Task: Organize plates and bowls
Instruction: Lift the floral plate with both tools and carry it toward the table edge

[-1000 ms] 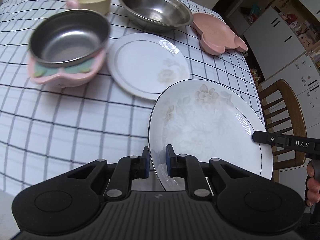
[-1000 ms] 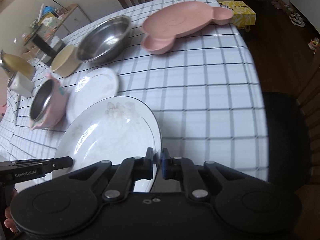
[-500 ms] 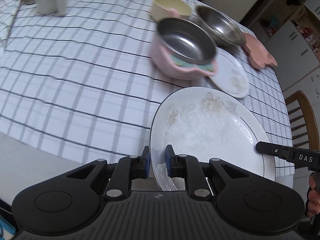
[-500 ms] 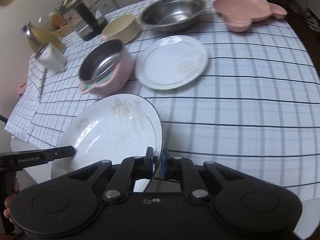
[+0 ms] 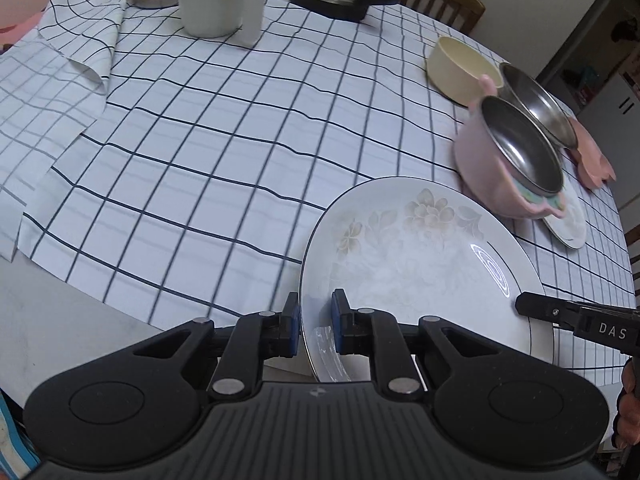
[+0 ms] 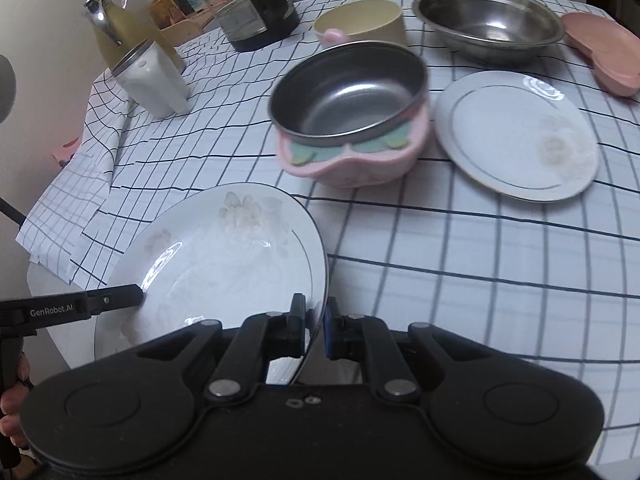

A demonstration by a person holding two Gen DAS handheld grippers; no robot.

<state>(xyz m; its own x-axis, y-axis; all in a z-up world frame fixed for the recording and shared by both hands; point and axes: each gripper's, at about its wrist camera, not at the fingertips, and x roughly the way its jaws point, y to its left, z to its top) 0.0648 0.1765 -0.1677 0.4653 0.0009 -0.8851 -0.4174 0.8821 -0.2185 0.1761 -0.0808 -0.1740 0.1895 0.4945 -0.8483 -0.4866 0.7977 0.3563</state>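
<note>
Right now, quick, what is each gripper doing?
Left gripper: fingers closed on the rim of the big flowered plate.
Right gripper: fingers closed on the same plate's opposite rim.

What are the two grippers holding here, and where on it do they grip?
Both hold the large floral plate: the left gripper is clamped on its left rim, the right gripper on the opposite rim.
</note>
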